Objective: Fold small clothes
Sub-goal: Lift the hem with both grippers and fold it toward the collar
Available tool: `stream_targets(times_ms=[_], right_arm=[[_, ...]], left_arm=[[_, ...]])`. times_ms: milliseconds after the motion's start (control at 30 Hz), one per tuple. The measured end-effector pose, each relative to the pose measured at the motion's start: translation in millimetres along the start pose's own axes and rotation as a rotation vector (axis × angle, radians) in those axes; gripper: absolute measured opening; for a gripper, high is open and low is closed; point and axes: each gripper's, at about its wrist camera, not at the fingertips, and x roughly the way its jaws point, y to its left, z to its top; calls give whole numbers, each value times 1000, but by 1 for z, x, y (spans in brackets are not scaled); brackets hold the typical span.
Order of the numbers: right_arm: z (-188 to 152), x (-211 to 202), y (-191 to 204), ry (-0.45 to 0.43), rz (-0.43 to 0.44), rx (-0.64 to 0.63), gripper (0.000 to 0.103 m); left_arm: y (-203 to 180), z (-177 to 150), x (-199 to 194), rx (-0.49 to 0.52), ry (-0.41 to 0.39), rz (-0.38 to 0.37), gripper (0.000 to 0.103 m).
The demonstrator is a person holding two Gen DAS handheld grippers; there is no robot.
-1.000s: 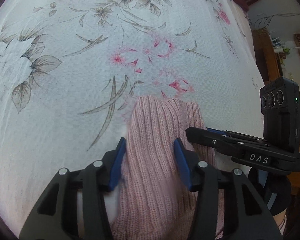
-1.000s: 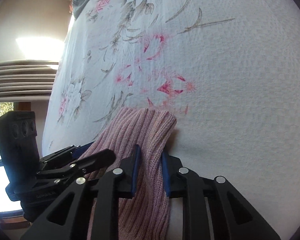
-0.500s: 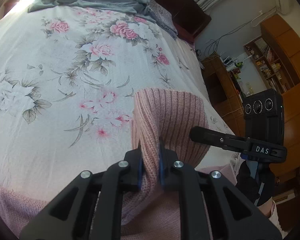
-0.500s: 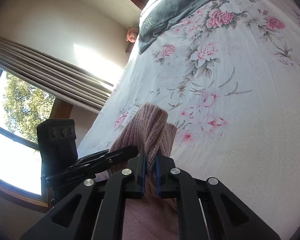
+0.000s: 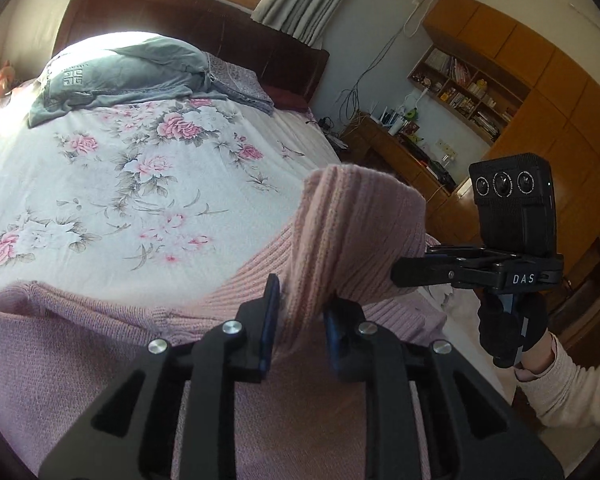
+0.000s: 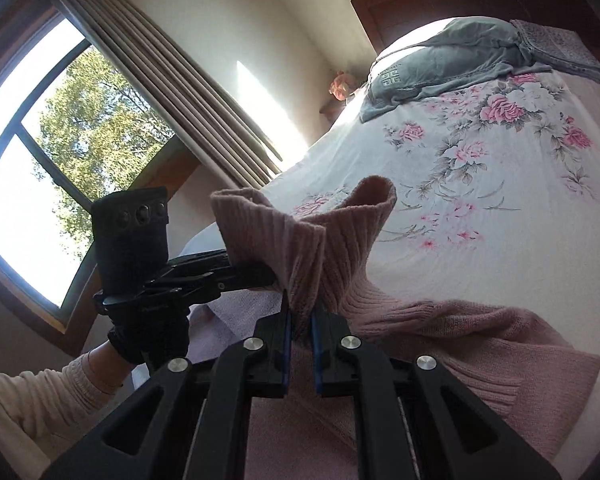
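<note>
Both hand-held grippers lift one ribbed end of a pink knit sweater [image 5: 352, 232] above a bed's floral sheet [image 5: 112, 184]. Left gripper [image 5: 300, 312] has its blue-padded fingers set partly apart, a fold of knit between them; whether they pinch it cannot be told. Right gripper [image 6: 300, 320] is nearly closed, clamping a fold of the same ribbed end. Sweater's body lies spread on the sheet beneath the grippers, at the bed's near edge. Grey blanket [image 5: 116, 76] lies bunched at the far end of the sheet, by a dark headboard [image 5: 204, 28].
</note>
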Motion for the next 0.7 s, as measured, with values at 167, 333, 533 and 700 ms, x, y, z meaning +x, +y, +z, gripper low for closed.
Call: stream_targets(times_ms=[167, 333, 533, 700], right_arm=[[-53, 22, 12, 160, -85, -54, 19], [-90, 11, 13, 228, -108, -58, 26], [-48, -22, 14, 98, -142, 14, 26], [2, 5, 17, 47, -187, 54, 26]], left_arm=[[-8, -49, -7, 86, 106, 33, 33], [4, -87, -10, 70, 217, 62, 33], [-5, -65, -37, 34, 89, 36, 37], [-24, -45, -13, 13, 98, 107, 44]])
